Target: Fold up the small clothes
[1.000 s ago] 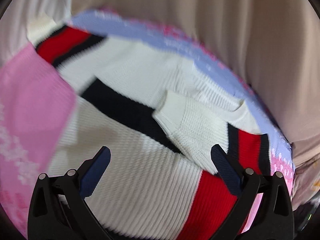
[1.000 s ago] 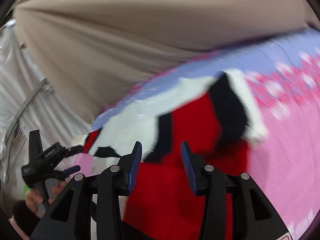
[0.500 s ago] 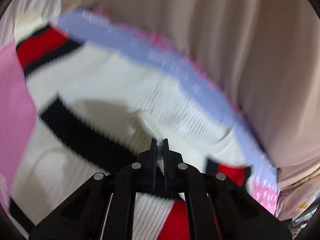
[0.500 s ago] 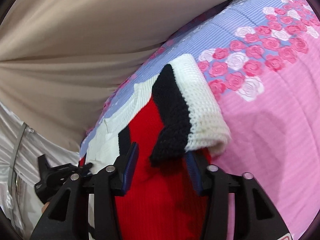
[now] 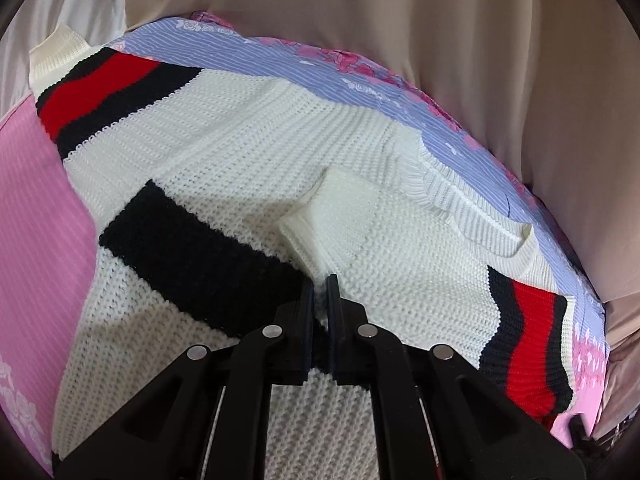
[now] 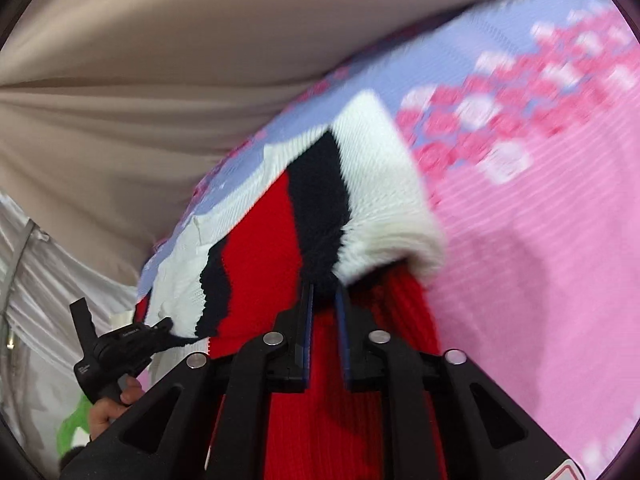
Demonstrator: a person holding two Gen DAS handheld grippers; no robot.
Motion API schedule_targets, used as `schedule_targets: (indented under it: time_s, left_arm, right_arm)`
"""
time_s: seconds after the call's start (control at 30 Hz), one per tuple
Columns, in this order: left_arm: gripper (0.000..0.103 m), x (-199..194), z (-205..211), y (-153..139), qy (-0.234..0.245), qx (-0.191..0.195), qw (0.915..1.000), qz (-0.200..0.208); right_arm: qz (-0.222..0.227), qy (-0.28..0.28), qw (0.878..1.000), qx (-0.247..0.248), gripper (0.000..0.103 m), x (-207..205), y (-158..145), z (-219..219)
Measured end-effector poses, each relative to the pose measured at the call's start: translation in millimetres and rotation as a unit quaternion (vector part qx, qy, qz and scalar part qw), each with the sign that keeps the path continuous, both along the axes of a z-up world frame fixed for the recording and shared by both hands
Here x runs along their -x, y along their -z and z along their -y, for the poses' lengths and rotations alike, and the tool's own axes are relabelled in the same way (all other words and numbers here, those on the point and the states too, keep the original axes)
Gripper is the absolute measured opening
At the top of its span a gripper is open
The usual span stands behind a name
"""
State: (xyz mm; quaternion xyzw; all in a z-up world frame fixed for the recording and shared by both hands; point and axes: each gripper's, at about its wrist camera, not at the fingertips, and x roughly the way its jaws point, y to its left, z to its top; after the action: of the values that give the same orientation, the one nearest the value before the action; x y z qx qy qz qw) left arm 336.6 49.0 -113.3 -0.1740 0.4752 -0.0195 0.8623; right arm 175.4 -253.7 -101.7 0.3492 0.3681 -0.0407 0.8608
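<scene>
A white knit sweater (image 5: 248,152) with black and red bands lies spread on a pink and lavender bed cover (image 5: 36,208). One sleeve is folded in over the body, with its white cuff (image 5: 320,220) at the middle. Just below that cuff, at the end of the black band, my left gripper (image 5: 320,286) is shut, and dark knit is pinched between its pads. My right gripper (image 6: 324,292) is shut on the black band of the other sleeve (image 6: 380,184), which is lifted so that its white cuff curls over the fingertips. The left gripper (image 6: 168,326) also shows in the right wrist view, at the sweater's far edge.
A beige curtain (image 5: 480,60) hangs close behind the bed's far edge. The cover has a lavender striped border (image 5: 360,76) with pink roses. A person's hand (image 6: 108,404) holds the left gripper's handle. White fabric (image 6: 36,280) hangs at the left of the right wrist view.
My left gripper went from wide open to shut and came down onto the sweater beside the folded cuff. My right jaws narrowed onto the sleeve's black band and lifted the cuff.
</scene>
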Motion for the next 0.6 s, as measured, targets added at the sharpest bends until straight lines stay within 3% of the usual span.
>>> schedule_targets:
  time_s: [0.07, 0.17, 0.2, 0.23, 0.3, 0.37, 0.43, 0.53, 0.57, 0.6]
  left_arm:
    - [0.007, 1, 1, 0, 0.003, -0.006, 1.0, 0.003]
    - [0.008, 4, -3, 1, 0.003, -0.008, 1.0, 0.002]
    - [0.008, 5, -2, 1, 0.004, -0.008, 1.0, 0.002]
    - [0.008, 5, -2, 1, 0.005, -0.007, 1.0, 0.003]
    - [0.008, 7, -4, 1, 0.012, -0.004, 0.9999, 0.005]
    - [0.009, 8, -8, 1, 0.018, 0.005, 0.9998, 0.008]
    - [0.009, 9, -15, 0, 0.014, 0.023, 0.9996, 0.002]
    - [0.009, 17, -41, -15, -0.011, 0.06, 0.9981, 0.011]
    - [0.015, 18, -54, -22, -0.022, 0.066, 0.9974, 0.02]
    - [0.026, 18, -77, -31, -0.042, 0.07, 0.9962, 0.031]
  right_arm:
    - [0.027, 0.013, 0.999, 0.02, 0.014, 11, -18, -5]
    - [0.032, -0.021, 0.998, 0.044, 0.014, -7, -31, -15]
    - [0.018, -0.031, 0.997, 0.066, 0.014, -18, -26, -15]
    - [-0.005, -0.032, 0.996, 0.079, 0.006, -25, -15, -11]
    - [-0.066, -0.011, 0.995, 0.074, 0.0, -35, 23, 5]
    - [-0.05, 0.004, 0.997, 0.05, 0.0, -28, 23, 13]
    - [-0.045, -0.002, 0.995, 0.084, 0.0, -26, 13, 4]
    - [-0.086, -0.026, 0.984, 0.151, 0.0, -37, 19, -11]
    - [-0.091, -0.023, 0.982, 0.162, 0.0, -38, 13, -15]
    - [-0.087, -0.026, 0.983, 0.162, 0.009, -37, 2, -21]
